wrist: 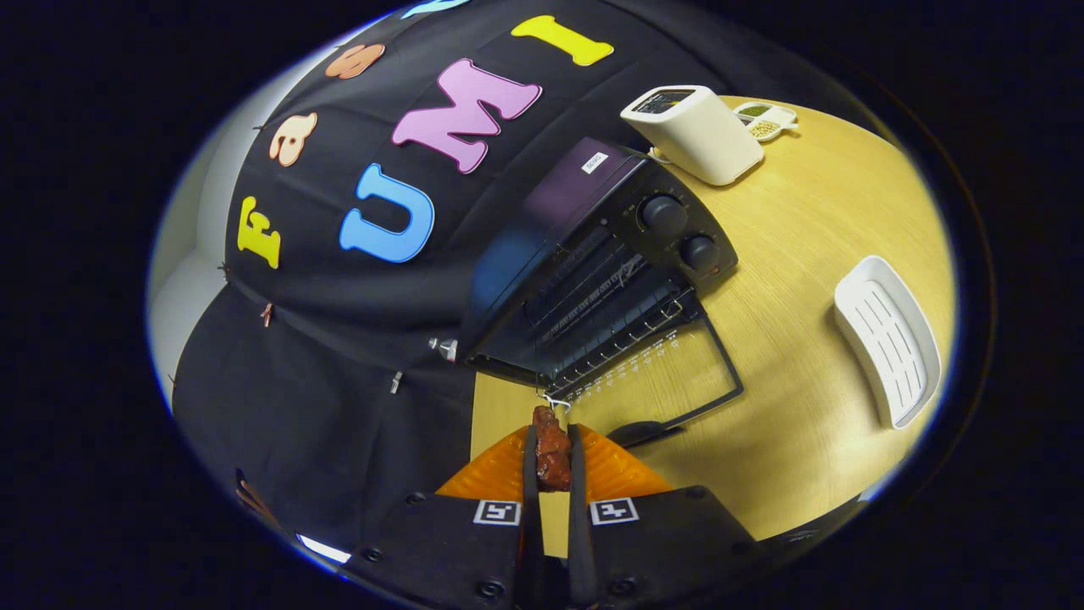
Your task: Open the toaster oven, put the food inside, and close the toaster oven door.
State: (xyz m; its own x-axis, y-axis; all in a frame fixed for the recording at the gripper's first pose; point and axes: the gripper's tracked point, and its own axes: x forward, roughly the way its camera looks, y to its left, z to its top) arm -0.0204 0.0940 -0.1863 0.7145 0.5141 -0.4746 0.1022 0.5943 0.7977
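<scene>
Holding the food (552, 453) pinched between both fingers, the gripper (552, 440) sits just short of the toaster oven (593, 254), so the pick-up looks done. The food is a small reddish-brown lump, possibly a piece of meat; a bit of pale string or tag shows at its far tip. It stands above the fingertips and is clamped from both sides. Door (669, 373) of the oven is already down: glass pane lies flat toward the gripper, dark handle (639, 434) at its near edge, just ahead and slightly to one side of the fingers. Opening step therefore judged complete. Cavity is exposed, wire rack (610, 326) visible inside with nothing on it that I can make out. Two knobs (682, 233) on the control panel beside the cavity. Oven sits on a pale wooden table (804, 280); view is strongly tilted, so the whole scene leans. Beyond the oven stand a white boxy appliance (694, 131) and a small divided dish (766, 119) with greenish and pale contents. Well apart to the side lies a white slotted tray (889, 339). Remaining, as I read it: carry the food over the lowered door, set it on the rack, release, withdraw, then lift the door shut. Roughly midway.
</scene>
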